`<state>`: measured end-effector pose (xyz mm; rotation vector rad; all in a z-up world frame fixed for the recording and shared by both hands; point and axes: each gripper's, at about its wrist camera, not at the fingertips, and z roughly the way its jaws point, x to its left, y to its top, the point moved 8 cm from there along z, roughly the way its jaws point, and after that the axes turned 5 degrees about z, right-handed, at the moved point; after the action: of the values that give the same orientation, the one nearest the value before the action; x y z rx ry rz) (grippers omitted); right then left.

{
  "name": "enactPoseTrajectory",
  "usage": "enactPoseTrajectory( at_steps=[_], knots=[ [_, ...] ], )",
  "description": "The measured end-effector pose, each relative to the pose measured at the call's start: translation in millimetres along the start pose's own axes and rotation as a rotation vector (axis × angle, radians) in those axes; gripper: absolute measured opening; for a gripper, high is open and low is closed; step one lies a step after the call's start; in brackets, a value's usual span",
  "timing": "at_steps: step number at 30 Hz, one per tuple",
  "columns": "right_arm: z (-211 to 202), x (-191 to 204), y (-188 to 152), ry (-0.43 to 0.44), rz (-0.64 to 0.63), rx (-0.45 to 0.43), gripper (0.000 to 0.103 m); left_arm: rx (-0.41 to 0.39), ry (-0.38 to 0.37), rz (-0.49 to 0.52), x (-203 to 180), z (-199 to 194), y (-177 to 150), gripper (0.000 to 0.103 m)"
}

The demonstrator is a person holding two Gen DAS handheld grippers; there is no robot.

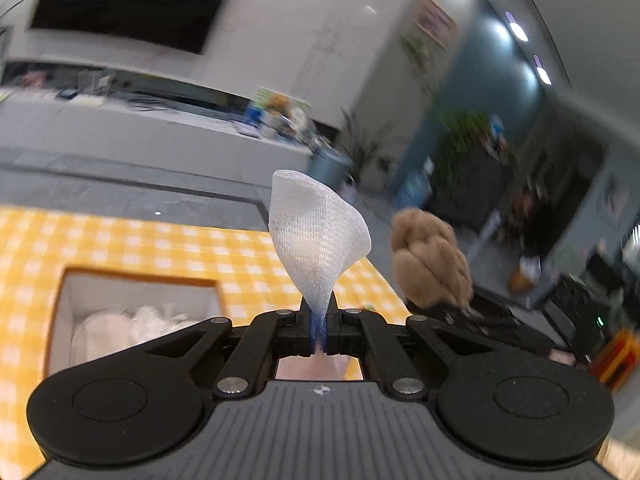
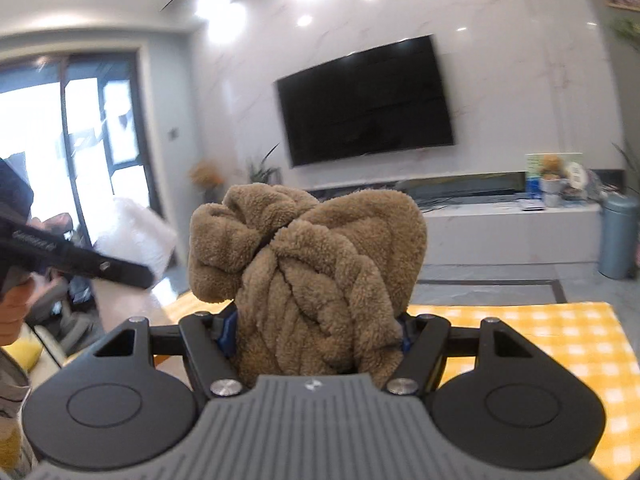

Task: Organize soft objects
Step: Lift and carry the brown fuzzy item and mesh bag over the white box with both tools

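White mesh cloth [image 1: 316, 240] is pinched in the closed left gripper [image 1: 319, 320]; one brown fleece bundle [image 2: 312, 276] fills the right gripper's [image 2: 316, 334] clamp. Beyond lie a yellow checked tablecloth [image 1: 120, 240], one white box [image 1: 136, 320], then one television [image 2: 366, 100].

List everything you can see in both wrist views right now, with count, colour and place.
mesh cloth: 1, white, pinched in the left hand-held gripper, flaring upward
fleece cloth: 1, brown, bunched between the right hand-held gripper's fingers
box: 1, white, on the tablecloth, holding white soft items
tablecloth: 1, yellow and white check, under the box
television: 1, black, on the marble wall
bin: 1, blue-grey, on the floor beside the TV bench
left hand-held gripper: 1, black, shut on the mesh cloth
right hand-held gripper: 1, black, shut on the fleece cloth
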<state>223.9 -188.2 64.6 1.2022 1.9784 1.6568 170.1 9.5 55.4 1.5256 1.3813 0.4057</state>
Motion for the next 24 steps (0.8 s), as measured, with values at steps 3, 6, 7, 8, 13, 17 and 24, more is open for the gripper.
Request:
enactPoseTrajectory(
  at_steps=[3, 6, 7, 8, 13, 17, 24],
  knots=[
    [25.2, 32.2, -7.1, 0.069, -0.066, 0.066, 0.068, -0.055, 0.074, -0.088, 41.3, -6.2, -12.7, 0.003],
    [57.4, 73.3, -27.9, 0.162, -0.156, 0.181, 0.068, -0.064, 0.135, -0.171, 79.3, -2.5, -21.6, 0.003],
    [70.2, 85.8, -36.3, 0.183, -0.184, 0.229, 0.068, -0.059, 0.157, -0.171, 87.6, -1.0, -24.0, 0.003],
    [84.7, 95.6, -45.4, 0.189, -0.220, 0.285, 0.068, -0.059, 0.172, -0.166, 94.4, -1.3, -26.1, 0.003],
    [150.3, 123.1, -82.5, 0.175, -0.509, 0.548, 0.068, -0.057, 0.133, -0.221, 115.1, -7.4, -34.0, 0.003],
    [181.6, 131.9, -101.7, 0.182, -0.858, 0.720, 0.068, -0.068, 0.118, -0.241, 126.2, -18.6, -40.2, 0.003],
    [212.1, 113.0, -111.9, 0.315, -1.200, 1.131, 0.070, -0.065, 0.107, -0.263, 144.1, -20.9, -51.0, 0.003]
  ],
)
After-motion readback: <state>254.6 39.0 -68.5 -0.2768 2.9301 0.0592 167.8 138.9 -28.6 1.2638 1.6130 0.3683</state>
